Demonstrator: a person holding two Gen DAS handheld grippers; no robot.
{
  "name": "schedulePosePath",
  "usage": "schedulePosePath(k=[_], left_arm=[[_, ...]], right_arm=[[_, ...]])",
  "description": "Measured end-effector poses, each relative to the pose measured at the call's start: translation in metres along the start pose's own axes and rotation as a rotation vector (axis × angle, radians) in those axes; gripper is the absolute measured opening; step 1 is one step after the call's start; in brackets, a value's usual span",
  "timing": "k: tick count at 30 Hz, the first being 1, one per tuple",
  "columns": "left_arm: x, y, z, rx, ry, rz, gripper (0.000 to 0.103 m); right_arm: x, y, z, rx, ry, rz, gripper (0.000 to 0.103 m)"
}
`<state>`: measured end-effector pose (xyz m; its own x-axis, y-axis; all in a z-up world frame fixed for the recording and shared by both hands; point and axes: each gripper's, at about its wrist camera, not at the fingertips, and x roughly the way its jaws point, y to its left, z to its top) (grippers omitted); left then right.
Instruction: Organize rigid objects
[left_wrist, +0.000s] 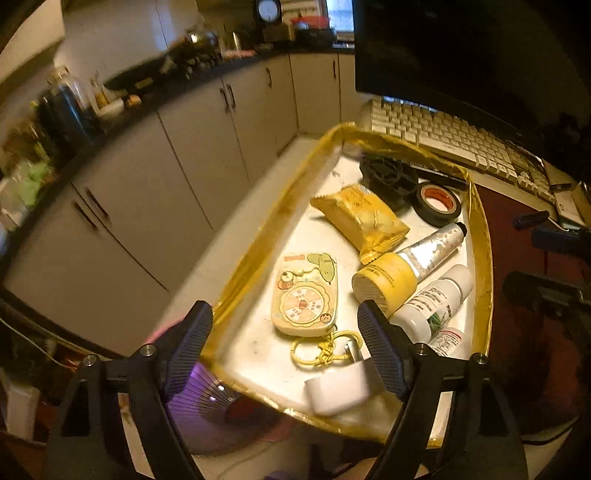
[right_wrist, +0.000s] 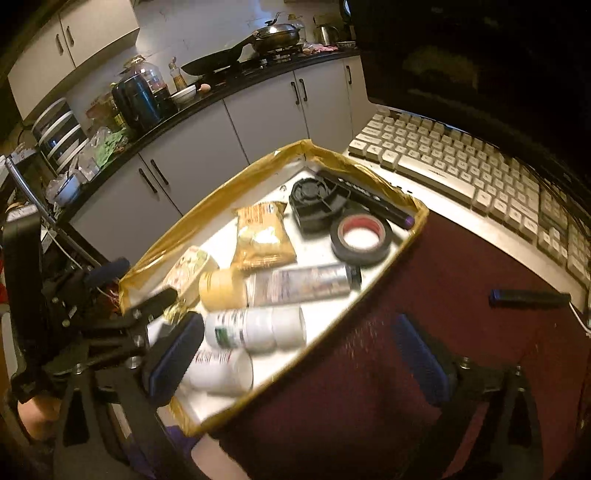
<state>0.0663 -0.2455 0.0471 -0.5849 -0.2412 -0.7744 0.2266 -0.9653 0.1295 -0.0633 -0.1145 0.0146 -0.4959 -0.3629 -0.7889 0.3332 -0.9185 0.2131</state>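
Now the left claw (left_wrist: 284, 345) hangs released over the tray's (left_wrist: 266, 221) near end, and the right claw (right_wrist: 299, 354), also released, straddles its rim.

Both grippers are sitting wide open right now, nothing pinched in either one. The left gripper (left_wrist: 284, 347) is pointing forward and down with its two ribbed fingers (left_wrist: 192, 343) spread far apart. The right gripper (right_wrist: 299, 358) is doing the same, angling downward with its blue-padded fingers (right_wrist: 421, 362) splayed well apart. From the right wrist view, the left gripper is showing up over at the left edge, close beside the right one's finger.
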Motion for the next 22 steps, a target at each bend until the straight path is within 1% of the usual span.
schedulePosePath(k=[2,8,15,22], left_arm=[[-0.009,-0.002,-0.003,-0.010,-0.014,0.000,0.081],[-0.021,-0.003,-0.010,-0.038,-0.009,0.000,0.081],[-0.034,-0.003,-0.017,-0.071,-0.016,-0.033,0.081],[-0.040,-0.004,-0.022,-0.077,-0.031,-0.067,0.081]], right_arm=[[-0.005,0.002,-0.005,-0.008,-0.004,0.000,0.102],[-0.019,0.009,-0.016,-0.011,-0.023,0.006,0.102],[-0.031,0.015,-0.025,-0.013,-0.045,0.007,0.102],[-0.032,0.018,-0.032,-0.006,-0.040,0.012,0.102]])
